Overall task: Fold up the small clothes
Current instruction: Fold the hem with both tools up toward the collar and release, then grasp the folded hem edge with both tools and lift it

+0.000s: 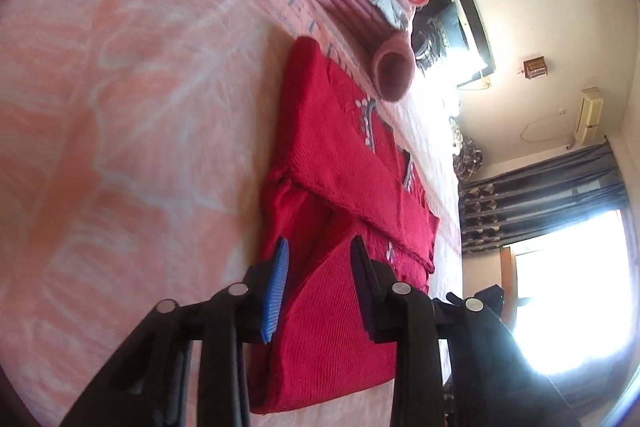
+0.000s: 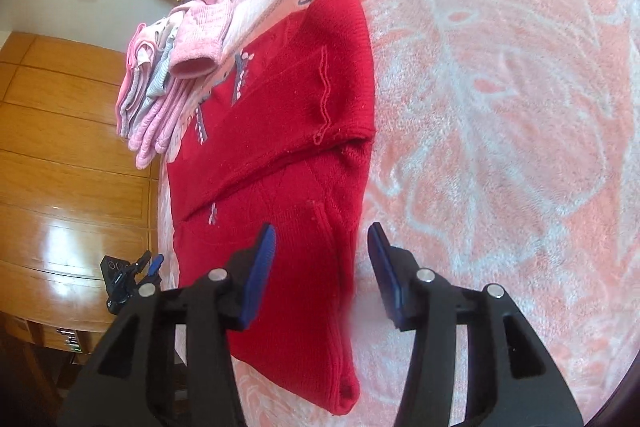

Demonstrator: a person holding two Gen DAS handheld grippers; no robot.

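Mid-fold, by the look: your left gripper (image 1: 318, 281) hangs spread over the near hem of the red sweater (image 1: 344, 187), lying sleeves-in on the pink blanket (image 1: 120, 87); right gripper (image 2: 322, 261) spread too, straddling its near right edge. Next, pinch both near corners and carry them far; the pink clothes pile (image 2: 176, 67) crowds the far left.

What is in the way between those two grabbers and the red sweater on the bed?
Nothing visible. The red sweater lies partly folded on the pink blanket, and both the left gripper and the right gripper are open right over its near edge. The pile of pink clothes sits beyond the sweater, not between.
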